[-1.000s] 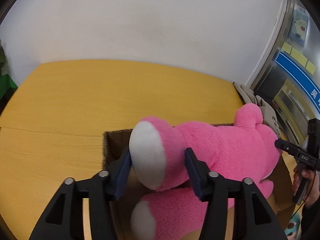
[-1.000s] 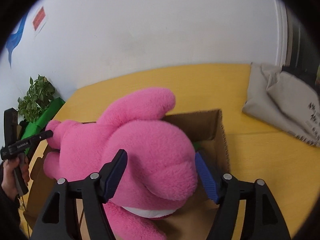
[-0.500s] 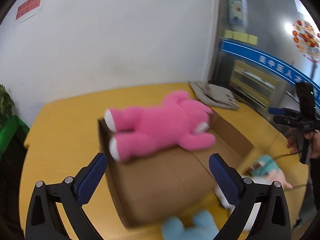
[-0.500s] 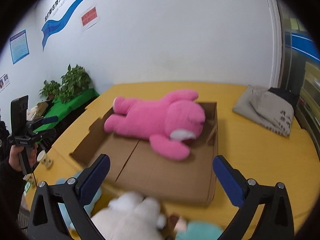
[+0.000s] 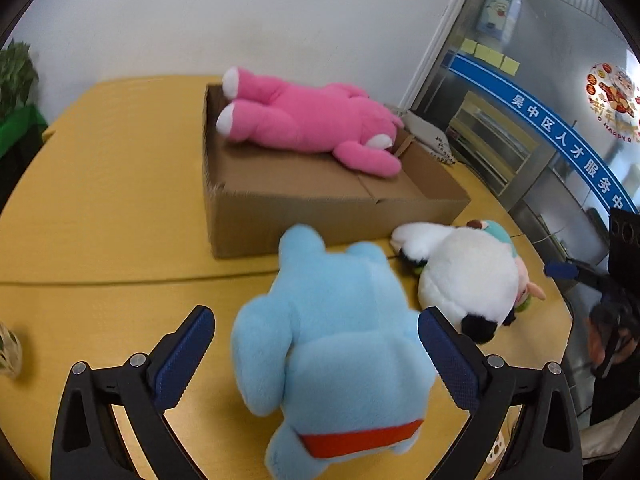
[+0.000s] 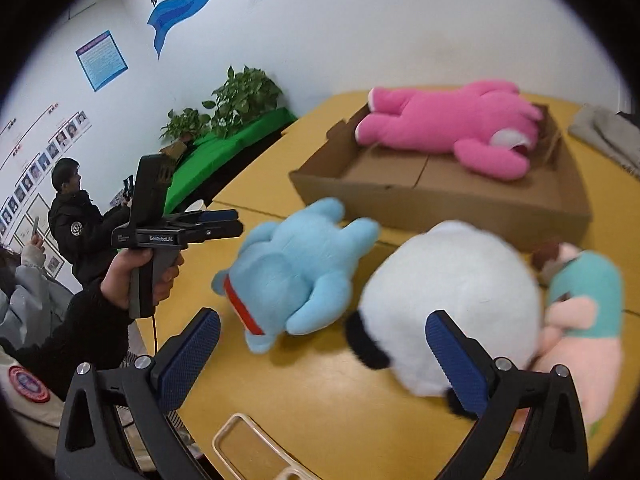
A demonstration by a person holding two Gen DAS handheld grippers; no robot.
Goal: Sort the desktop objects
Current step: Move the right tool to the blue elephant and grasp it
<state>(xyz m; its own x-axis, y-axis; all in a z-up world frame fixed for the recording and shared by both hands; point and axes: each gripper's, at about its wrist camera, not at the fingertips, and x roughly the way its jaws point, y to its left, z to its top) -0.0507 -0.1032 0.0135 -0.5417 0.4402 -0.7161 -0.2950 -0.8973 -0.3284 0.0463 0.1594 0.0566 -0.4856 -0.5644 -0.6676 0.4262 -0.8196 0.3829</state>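
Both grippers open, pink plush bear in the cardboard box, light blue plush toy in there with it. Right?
Not quite. The light blue plush toy lies on the yellow table in front of the cardboard box, as the left wrist view shows. The rest holds.

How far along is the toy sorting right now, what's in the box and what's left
Done: the pink plush lies in the cardboard box. In hand: nothing yet; the left gripper is open around the blue plush, and the right gripper is open. Left: the blue plush, the white plush and the teal and pink doll are on the table.
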